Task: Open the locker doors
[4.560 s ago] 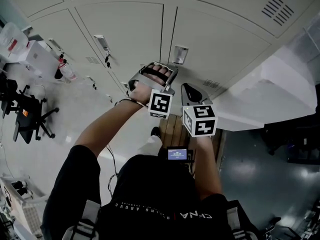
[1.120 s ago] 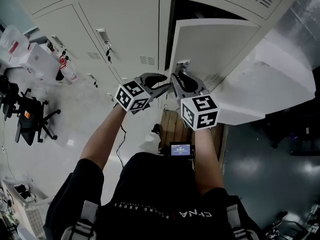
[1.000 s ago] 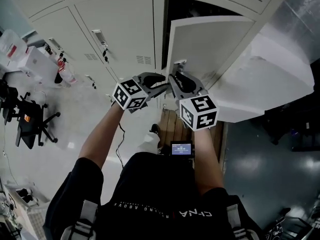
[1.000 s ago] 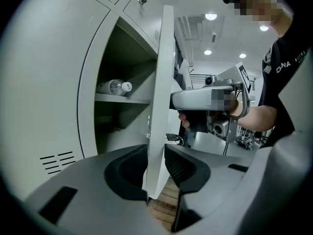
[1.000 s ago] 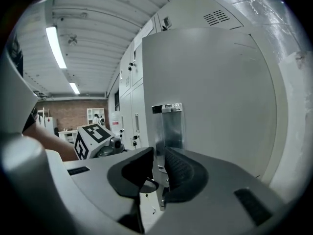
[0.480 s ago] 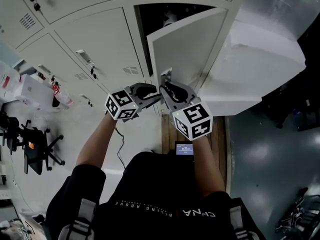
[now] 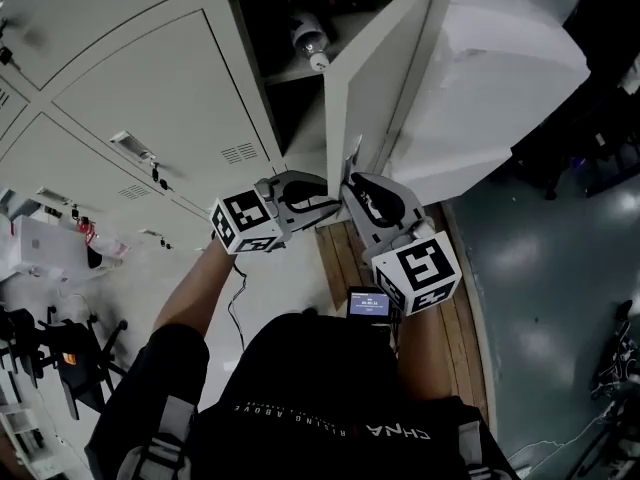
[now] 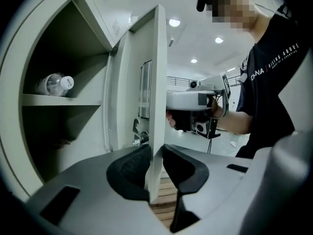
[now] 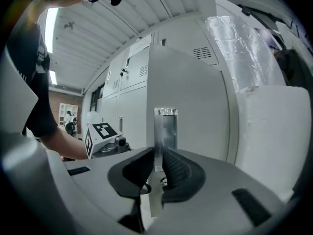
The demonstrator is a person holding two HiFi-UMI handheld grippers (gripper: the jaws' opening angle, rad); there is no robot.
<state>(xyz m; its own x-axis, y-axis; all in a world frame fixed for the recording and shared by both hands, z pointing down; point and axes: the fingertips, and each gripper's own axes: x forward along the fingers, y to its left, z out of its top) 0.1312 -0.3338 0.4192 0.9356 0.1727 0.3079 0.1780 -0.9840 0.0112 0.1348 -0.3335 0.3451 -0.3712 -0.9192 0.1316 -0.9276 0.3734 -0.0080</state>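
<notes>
Locker door (image 7: 375, 78) stands near white block (image 7: 485, 83) (bottle (image 7: 308, 38) inside).

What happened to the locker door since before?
The locker door swung from shut to wide open, showing a bottle on the shelf. The left gripper moved onto the door's edge and pinches it. The right gripper stays on the handle. Neighbouring lockers stay shut.

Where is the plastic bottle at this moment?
In the head view, top centre, the plastic bottle lies on its side on the shelf inside the open locker, just left of the locker door.
</notes>
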